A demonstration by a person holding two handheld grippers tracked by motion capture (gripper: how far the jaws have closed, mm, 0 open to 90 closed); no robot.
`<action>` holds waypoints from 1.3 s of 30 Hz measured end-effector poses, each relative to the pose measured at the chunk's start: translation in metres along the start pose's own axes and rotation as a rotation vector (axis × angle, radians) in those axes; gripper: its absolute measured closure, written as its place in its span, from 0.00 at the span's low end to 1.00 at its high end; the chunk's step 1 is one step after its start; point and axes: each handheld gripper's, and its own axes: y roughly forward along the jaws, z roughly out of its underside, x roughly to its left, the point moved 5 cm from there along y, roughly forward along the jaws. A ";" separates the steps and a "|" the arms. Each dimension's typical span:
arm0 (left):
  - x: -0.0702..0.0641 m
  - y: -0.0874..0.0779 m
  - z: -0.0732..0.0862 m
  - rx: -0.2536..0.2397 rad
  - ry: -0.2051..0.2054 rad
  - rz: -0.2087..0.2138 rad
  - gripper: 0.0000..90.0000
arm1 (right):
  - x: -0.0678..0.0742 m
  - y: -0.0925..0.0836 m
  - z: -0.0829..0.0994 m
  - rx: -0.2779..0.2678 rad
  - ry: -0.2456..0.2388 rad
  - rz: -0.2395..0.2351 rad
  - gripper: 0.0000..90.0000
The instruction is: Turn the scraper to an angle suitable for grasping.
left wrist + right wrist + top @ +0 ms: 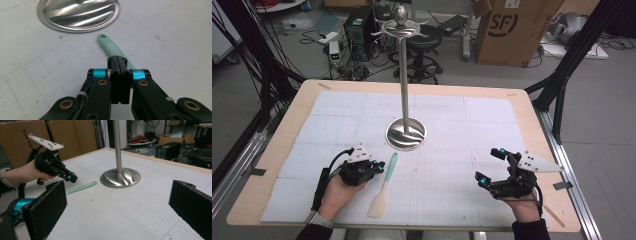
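A mint-green spatula [385,184] lies flat on the white grid mat, its handle pointing at the metal stand and its pale blade toward the front edge. My left gripper [380,166] sits just left of the handle, jaws shut with nothing between them. In the left gripper view its closed tips [117,61] hover over the handle [111,47], whose hole end lies ahead. My right gripper [490,166] rests at the right of the mat, open and empty. In the right gripper view its pads [47,207] stand far apart, with the spatula [82,187] and left gripper [72,178] farther off.
A tall metal stand with a round base [406,134] and hooks on top [402,25] rises from the mat's middle. The base [78,15] lies just beyond the spatula's handle. Wooden table edges [277,145] frame the mat. Cardboard boxes and cables crowd the floor behind.
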 end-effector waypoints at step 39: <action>-0.110 0.040 -0.013 0.086 0.315 0.276 1.00 | -0.001 0.000 0.000 0.001 -0.002 0.001 0.00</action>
